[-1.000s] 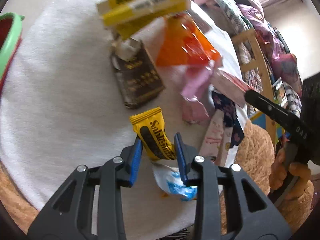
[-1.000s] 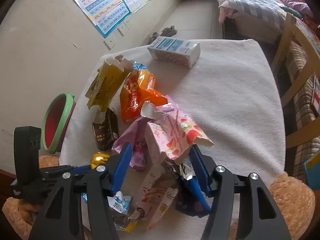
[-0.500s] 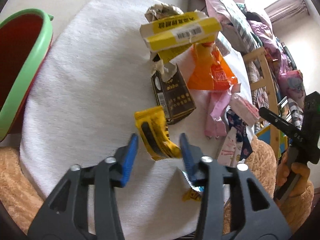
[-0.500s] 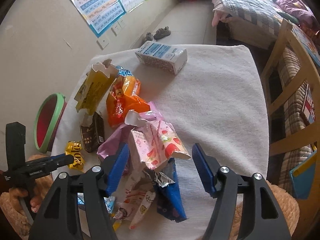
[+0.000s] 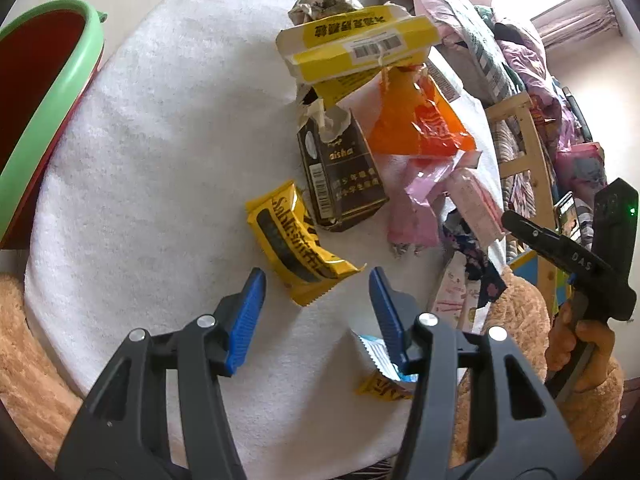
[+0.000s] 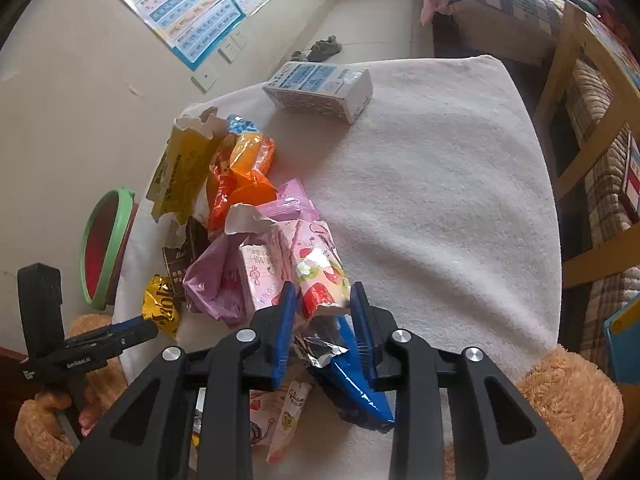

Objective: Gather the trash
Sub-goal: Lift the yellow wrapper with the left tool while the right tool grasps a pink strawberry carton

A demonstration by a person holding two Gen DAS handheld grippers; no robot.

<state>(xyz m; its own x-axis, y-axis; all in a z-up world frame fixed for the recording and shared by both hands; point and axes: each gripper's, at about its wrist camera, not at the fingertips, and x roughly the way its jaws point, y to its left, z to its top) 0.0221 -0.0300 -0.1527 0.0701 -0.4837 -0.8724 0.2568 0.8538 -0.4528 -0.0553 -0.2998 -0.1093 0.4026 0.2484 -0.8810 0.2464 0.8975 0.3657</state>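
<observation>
Our left gripper point(image 5: 316, 300) has let go of the yellow wrapper point(image 5: 298, 242): its jaws have just been opening, and the wrapper now lies on the white cloth point(image 5: 160, 160) just ahead of the tips, untouched. Our right gripper point(image 6: 322, 314) has just been closing, and its pads now press the pink strawberry carton point(image 6: 316, 268) between them.

Red bin point(image 5: 48, 92) — cut off at frame edge.
</observation>
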